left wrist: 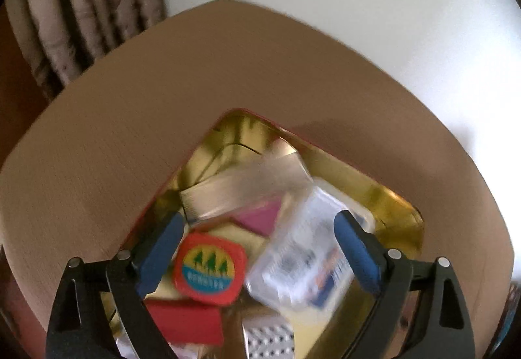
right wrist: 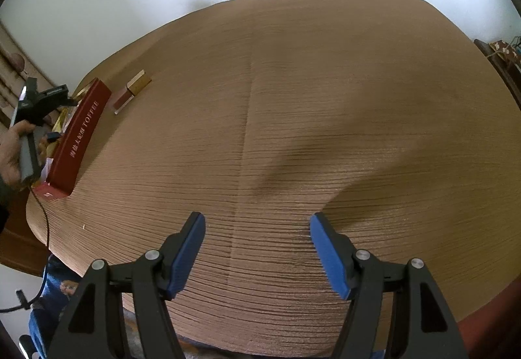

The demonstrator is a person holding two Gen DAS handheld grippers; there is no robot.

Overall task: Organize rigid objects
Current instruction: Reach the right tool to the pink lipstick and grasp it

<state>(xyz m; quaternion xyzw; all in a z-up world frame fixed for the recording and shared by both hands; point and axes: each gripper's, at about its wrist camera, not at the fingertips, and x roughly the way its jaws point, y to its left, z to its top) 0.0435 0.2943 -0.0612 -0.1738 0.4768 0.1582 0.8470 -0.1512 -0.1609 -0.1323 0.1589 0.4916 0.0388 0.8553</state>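
Most things sit in the tin under the left gripper's released jaws; the bottle waits outside; right gripper released too

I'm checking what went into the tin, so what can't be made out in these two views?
- Left wrist view: the clear plastic box between the open left gripper is motion-blurred; its label is unreadable.
- Left wrist view: the small red tin has unreadable lettering.
- Right wrist view: the red toffee tin hides its contents behind its wall.
- Right wrist view: the right gripper is open over bare table.
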